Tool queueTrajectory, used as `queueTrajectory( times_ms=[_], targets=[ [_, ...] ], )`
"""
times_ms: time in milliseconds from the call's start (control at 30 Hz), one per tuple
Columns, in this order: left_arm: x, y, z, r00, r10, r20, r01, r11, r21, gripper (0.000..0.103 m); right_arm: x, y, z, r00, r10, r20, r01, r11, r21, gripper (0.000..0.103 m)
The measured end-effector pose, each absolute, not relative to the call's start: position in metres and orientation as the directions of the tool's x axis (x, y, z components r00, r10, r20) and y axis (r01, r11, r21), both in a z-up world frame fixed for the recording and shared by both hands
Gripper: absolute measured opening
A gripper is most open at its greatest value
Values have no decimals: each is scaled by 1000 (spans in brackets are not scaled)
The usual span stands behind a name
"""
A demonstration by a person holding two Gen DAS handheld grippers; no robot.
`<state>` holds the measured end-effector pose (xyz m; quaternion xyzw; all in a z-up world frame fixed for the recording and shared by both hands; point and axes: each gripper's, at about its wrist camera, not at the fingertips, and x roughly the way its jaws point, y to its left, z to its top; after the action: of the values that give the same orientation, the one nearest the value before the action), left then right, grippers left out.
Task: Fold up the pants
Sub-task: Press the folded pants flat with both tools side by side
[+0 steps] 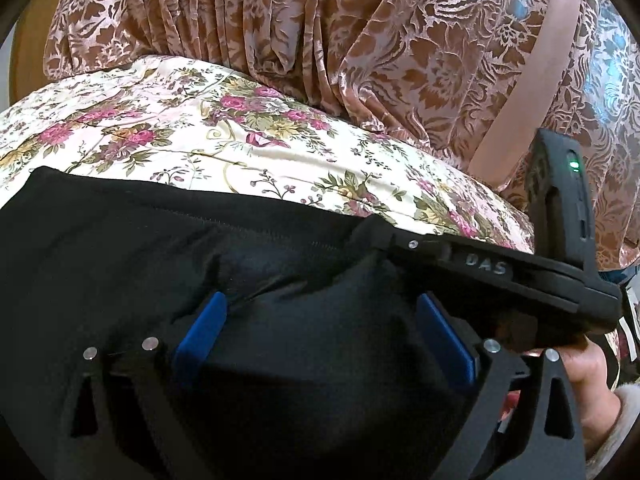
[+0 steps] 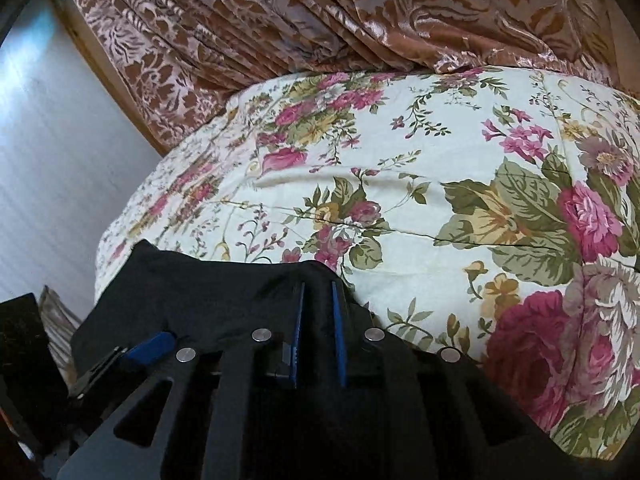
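Note:
The black pants [image 1: 140, 248] lie spread on a floral bedspread [image 1: 192, 128]. My left gripper [image 1: 320, 324] hovers low over them, its blue pads [image 1: 206, 322] wide apart and open, with only flat cloth beneath. My right gripper [image 1: 380, 236] reaches in from the right beside it, held by a hand [image 1: 588, 372]. In the right wrist view, the right gripper [image 2: 318, 312] has its blue pads nearly together, shut on a raised fold of the pants [image 2: 208, 292] at their far edge. A blue pad [image 2: 152, 344] of the left gripper shows at lower left.
A brown patterned curtain [image 1: 360, 40] with a pink band [image 1: 532, 80] hangs behind the bed. A white wall [image 2: 52, 168] and a wooden frame [image 2: 116, 92] stand at the left. Dark objects [image 2: 20, 340] sit beside the bed's edge at lower left.

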<state>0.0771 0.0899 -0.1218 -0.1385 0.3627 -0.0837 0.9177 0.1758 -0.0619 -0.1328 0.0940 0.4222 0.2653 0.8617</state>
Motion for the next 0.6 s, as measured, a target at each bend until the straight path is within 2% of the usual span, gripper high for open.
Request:
queueTrajectory(
  times_ms=[133,233,400,500,567,600],
  targets=[
    [77,89,-121,716,-246,-654,51,952,-303,95,161,-74,-117,563,567,-601,-391,824,411,20],
    [78,88,-120,707,-237,-667,43,955,-294,95,140,-92,-96,647,542,-536,-351,836,422,20],
    [84,84,-107,679,-204,-706,1,961,-277,94,106,-123,-84,663,449,-599,-276,891,361,20],
    [86,74,-95,687,-220,-692,28,960,-278,93,91,-144,-84,659,398,-638,-239,915,325,20],
    [91,58,-88,693,-216,-687,87,972,-218,86,83,-157,-85,665,337,-667,-212,941,265,20],
    [95,53,-88,689,-217,-692,106,974,-200,76,80,-160,-87,667,304,-680,-200,953,230,20]
  ],
)
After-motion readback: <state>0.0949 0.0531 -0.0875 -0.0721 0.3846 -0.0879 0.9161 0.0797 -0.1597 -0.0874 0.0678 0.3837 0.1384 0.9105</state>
